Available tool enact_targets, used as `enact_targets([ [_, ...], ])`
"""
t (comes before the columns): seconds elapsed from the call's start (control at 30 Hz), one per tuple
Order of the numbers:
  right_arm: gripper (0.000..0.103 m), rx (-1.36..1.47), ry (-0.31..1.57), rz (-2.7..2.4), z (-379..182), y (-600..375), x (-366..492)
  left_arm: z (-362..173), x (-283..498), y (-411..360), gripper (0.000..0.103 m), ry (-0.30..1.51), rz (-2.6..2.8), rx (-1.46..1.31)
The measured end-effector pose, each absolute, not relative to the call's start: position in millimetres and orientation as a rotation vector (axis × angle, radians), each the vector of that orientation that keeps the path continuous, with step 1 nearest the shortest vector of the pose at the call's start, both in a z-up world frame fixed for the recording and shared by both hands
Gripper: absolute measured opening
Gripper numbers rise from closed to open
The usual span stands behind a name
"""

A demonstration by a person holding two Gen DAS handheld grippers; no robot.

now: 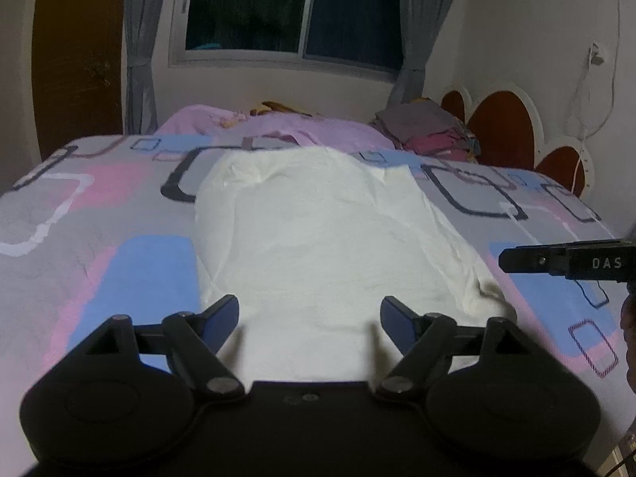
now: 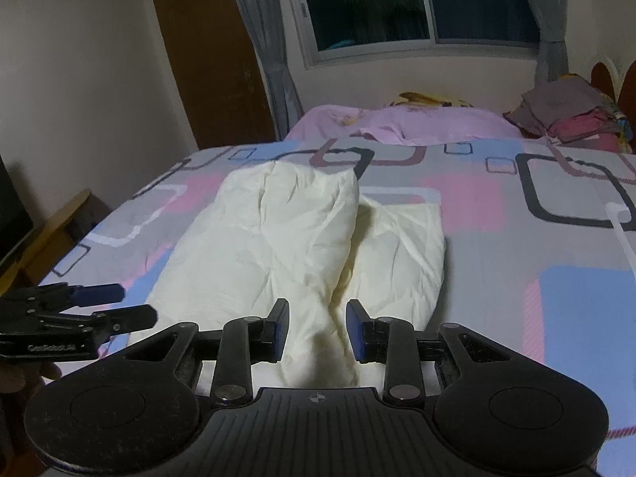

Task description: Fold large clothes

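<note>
Left gripper (image 1: 309,320) stands wide apart above the near edge of the cream garment (image 1: 318,230), its fingers clear of the cloth and gripping nothing. Right gripper (image 2: 316,330) is narrower, with a raised ridge of the same cream garment (image 2: 294,246) running between its pads; whether they pinch it I cannot tell. Beyond both, the garment lies lengthwise on the patterned bedspread (image 2: 516,206). Farther off lie a pink blanket (image 2: 417,123) and a pile of clothes (image 2: 572,115), below the dark window (image 1: 294,8).

cream garment (image 2: 278,246) | folded lengthwise (creased) | lying on bed
</note>
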State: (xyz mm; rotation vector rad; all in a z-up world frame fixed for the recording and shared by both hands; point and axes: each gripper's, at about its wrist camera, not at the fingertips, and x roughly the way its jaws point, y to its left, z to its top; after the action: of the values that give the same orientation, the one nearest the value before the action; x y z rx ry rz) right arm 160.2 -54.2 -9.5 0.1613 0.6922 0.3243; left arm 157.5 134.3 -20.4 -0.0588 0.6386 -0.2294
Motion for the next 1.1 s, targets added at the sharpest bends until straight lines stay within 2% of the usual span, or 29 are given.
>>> enact_targets([
  [0.4, 0.032, 0.105, 0.657, 0.329, 13.7, -26.7, 296.2, 3.4, 290.0, 147.5, 0.075, 0.579, -0.254, -0.054],
  [0.67, 0.032, 0.097, 0.797, 0.343, -27.2, -12.8, 378.9, -26.7, 378.9, 145.7, 0.075, 0.705, -0.346, -0.104],
  [0.9, 0.032, 0.088, 0.885, 0.268, -91.9, -26.5, 379.6, -66.3, 393.0, 134.6, 0.075, 0.76, -0.362, -0.102],
  [1.1, 0.032, 0.063, 0.889, 0.244, -90.1, -25.4, 375.0, -68.2, 390.7, 124.9, 0.075, 0.778, -0.326, -0.017],
])
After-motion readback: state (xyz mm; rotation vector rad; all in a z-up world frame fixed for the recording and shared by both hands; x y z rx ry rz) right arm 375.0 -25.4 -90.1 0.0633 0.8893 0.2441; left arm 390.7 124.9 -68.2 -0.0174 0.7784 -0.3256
